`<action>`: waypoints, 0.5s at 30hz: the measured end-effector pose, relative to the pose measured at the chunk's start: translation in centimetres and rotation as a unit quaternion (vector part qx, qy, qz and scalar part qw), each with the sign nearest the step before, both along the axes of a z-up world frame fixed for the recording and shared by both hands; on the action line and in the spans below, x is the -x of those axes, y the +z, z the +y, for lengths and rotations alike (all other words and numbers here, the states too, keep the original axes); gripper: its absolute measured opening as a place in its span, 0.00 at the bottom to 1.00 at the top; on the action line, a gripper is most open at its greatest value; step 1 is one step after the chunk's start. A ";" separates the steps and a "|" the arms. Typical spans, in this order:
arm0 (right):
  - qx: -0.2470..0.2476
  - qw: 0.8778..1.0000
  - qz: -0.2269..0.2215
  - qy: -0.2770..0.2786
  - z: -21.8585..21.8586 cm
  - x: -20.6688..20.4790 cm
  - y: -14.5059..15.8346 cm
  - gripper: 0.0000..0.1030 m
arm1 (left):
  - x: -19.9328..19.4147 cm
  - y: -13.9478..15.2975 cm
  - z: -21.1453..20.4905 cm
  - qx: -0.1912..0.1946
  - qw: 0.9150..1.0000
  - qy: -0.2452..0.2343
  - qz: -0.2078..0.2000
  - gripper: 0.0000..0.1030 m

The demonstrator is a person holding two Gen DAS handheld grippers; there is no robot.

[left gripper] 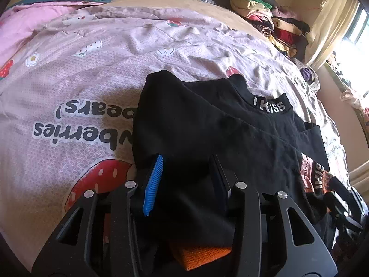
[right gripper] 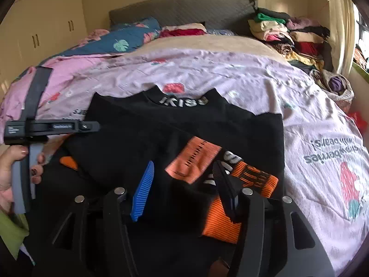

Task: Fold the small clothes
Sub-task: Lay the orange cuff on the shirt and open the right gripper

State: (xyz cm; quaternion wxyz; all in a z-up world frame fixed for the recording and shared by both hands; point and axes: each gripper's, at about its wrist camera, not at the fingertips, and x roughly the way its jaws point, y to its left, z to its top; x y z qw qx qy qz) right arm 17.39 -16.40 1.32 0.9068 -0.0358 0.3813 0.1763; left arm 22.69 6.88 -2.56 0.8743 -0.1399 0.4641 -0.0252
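Both grippers (left gripper: 184, 180) (right gripper: 182, 184) look parted over our black top (right gripper: 184, 120), seemingly gripping nothing; snatching one layer could drag the fold apart.

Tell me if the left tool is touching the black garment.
Touching. In the left wrist view, the black garment drapes between the left tool fingers, lying against the blue pad and covering the other finger's tip.

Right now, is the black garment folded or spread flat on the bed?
Partly folded. One black layer of the black garment lies doubled over the body, its orange cuffs resting on top, while the collar end lies flat on the bedsheet.
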 end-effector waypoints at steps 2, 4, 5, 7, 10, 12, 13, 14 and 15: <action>0.011 1.000 0.025 -0.011 -0.4 -0.6 -1.0 0.59 | 0.0 0.0 0.1 0.002 1.000 0.001 -0.002 0.33; 0.030 0.998 0.051 -0.029 -0.8 -1.3 -2.3 0.59 | 0.0 0.0 0.1 0.001 1.000 0.001 -0.004 0.33; 0.033 0.997 0.060 -0.031 -1.0 -1.6 -2.8 0.59 | 0.0 0.0 0.1 0.002 1.000 0.001 -0.004 0.33; 0.032 0.997 0.062 -0.032 -1.0 -1.7 -3.3 0.60 | 0.1 0.2 0.3 0.005 1.000 0.005 -0.009 0.33; 0.025 0.998 0.045 -0.022 -0.7 -1.3 -2.6 0.65 | 0.4 1.0 0.6 0.005 1.000 0.017 -0.024 0.34; 0.013 0.999 0.033 -0.014 -0.6 -1.0 -1.9 0.65 | 0.4 1.8 0.8 -0.006 0.999 0.027 -0.034 0.43; 0.011 1.000 0.024 -0.013 -0.7 -0.8 -1.4 0.66 | 0.4 2.2 1.0 -0.012 0.999 0.034 -0.040 0.45; 0.009 1.000 0.018 -0.013 -0.8 -0.6 -1.1 0.67 | 0.3 2.7 1.5 -0.020 0.997 0.049 -0.049 0.47; 0.007 1.000 0.015 -0.014 -0.9 -0.6 -0.9 0.68 | 0.2 2.9 1.9 -0.024 0.997 0.057 -0.051 0.52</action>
